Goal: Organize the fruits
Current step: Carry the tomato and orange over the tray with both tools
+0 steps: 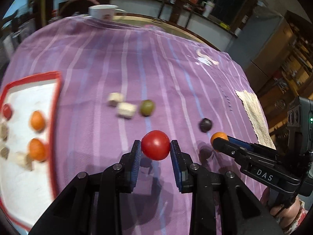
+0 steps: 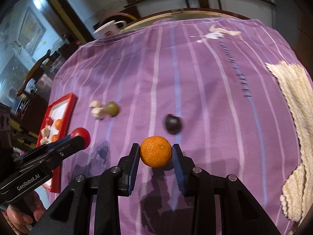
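Tomato (image 1: 155,145) clamped in left hand-held gripper (image 1: 156,150), above cloth (image 1: 117,62)

Red tomato (image 1: 155,145) and orange tangerine (image 2: 156,151) held aloft, green (image 1: 147,108) and dark fruit (image 1: 205,125) on cloth
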Demonstrator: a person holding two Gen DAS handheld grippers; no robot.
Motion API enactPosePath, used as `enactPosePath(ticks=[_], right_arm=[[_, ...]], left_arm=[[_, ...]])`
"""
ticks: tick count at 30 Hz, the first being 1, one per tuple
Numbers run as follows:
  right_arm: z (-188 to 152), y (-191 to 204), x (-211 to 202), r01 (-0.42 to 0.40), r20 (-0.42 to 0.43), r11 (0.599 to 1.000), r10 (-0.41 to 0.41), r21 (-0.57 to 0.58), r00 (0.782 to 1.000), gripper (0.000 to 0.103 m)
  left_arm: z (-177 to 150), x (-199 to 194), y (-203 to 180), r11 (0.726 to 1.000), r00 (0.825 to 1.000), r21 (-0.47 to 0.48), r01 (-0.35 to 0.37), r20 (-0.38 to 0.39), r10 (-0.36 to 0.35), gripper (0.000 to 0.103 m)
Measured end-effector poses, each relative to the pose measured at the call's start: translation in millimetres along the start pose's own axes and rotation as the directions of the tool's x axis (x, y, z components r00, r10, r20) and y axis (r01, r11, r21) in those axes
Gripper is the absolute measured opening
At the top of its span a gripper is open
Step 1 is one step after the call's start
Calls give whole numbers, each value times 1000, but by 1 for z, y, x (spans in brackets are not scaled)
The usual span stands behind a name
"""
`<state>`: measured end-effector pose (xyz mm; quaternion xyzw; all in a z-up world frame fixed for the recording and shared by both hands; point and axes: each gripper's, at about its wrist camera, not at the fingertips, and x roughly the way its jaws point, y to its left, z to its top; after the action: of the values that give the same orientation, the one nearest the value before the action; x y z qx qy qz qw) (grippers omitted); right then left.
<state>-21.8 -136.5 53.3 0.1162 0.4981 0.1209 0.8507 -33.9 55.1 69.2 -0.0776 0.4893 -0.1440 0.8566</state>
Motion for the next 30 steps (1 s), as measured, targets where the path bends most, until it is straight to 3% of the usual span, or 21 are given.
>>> enactPosePath(ticks=[9, 17, 22, 30], right_arm=[[-10, 94, 17, -81, -37, 988, 77, -133, 996, 37], [-24, 181, 34, -156, -75, 959, 142, -238, 987, 37], [-34, 223, 50, -184, -106, 943, 160, -278, 981, 37], [-50, 262, 83, -172, -148, 936, 132, -306, 980, 37]], left_arm=[[-24, -51, 91, 984, 993, -140, -108, 25, 112, 29], [-50, -84, 174, 948, 972, -218, -233, -9, 237, 29], [-59, -86, 212, 933, 963, -242, -268, -47, 264, 29], [-63, -73, 242, 936, 962, -227, -270, -97, 254, 29]])
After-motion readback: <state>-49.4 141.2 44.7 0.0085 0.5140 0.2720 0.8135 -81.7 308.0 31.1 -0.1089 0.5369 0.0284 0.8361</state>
